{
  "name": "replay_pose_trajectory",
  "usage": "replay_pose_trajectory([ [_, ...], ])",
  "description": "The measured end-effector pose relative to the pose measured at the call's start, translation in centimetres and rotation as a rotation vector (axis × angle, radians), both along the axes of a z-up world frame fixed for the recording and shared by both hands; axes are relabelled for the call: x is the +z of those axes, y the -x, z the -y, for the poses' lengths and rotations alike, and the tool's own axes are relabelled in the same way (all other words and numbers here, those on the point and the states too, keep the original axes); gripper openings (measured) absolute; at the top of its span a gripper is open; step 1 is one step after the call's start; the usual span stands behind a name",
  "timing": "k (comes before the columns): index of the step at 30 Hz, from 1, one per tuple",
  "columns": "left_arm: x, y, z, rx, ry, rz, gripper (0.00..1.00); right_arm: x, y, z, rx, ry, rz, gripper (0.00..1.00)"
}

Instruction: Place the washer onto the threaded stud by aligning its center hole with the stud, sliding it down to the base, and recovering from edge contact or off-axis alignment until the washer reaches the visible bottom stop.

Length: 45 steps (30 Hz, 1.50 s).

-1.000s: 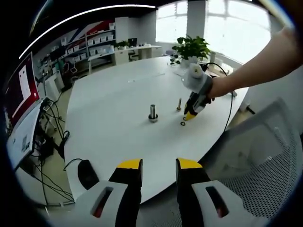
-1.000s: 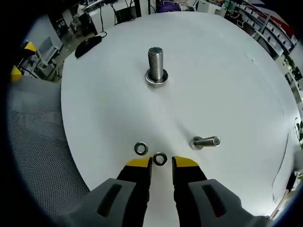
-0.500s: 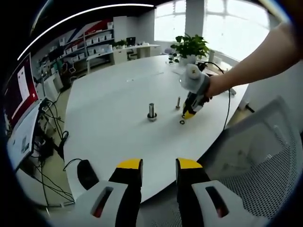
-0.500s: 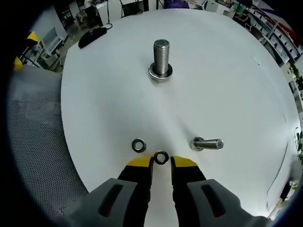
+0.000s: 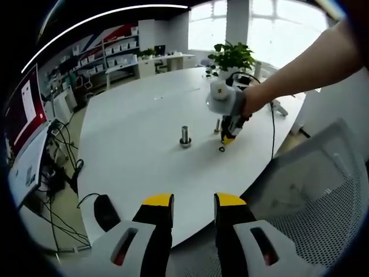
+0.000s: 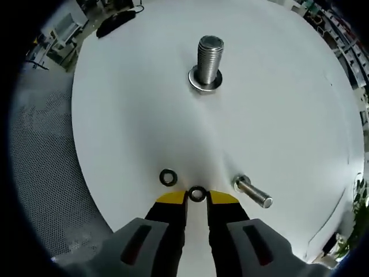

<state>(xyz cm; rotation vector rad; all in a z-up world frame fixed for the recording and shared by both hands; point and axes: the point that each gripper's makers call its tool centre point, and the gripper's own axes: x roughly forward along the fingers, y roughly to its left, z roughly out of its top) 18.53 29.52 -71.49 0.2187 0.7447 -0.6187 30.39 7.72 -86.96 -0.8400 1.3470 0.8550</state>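
Note:
An upright threaded stud (image 6: 209, 57) stands on the white table (image 6: 127, 115) with a washer ring around its base. Two dark loose washers lie near the table's edge: one (image 6: 197, 194) sits right between my right gripper's (image 6: 197, 199) yellow fingertips, the other (image 6: 168, 177) a little to its left. The right jaws stand slightly apart around that washer. The left gripper view shows the same gripper (image 5: 228, 138) in a person's hand, tips down on the table beside the stud (image 5: 185, 137). My left gripper (image 5: 194, 202) hangs open off the table's near edge, holding nothing.
A loose bolt (image 6: 252, 192) lies on its side just right of the right fingertips. A black mouse (image 5: 106, 212) rests at the table's near edge. A mesh chair (image 5: 311, 190) stands to the right, and a potted plant (image 5: 233, 57) at the far side.
The right gripper has tipped more upright and shifted a little toward the stud. Its jaws have narrowed slightly around the washer. The left gripper has stayed still.

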Motion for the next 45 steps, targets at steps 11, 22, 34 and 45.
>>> replay_pose_trajectory([
  [11, 0.0, -0.1, -0.1, 0.006, -0.001, 0.002, 0.26, -0.2, -0.3, 0.5, -0.055, 0.012, 0.011, 0.15],
  [22, 0.0, 0.0, -0.1, 0.006, -0.005, 0.002, 0.26, -0.3, -0.5, 0.8, -0.120, -0.112, 0.099, 0.14],
  [34, 0.0, 0.0, -0.2, 0.006, -0.008, 0.002, 0.26, 0.9, -1.3, 1.2, -0.215, -0.162, 0.117, 0.14],
  [45, 0.0, -0.1, -0.2, 0.008, -0.009, 0.005, 0.25, 3.5, -2.4, 1.1, -0.194, -0.181, 0.164, 0.14],
])
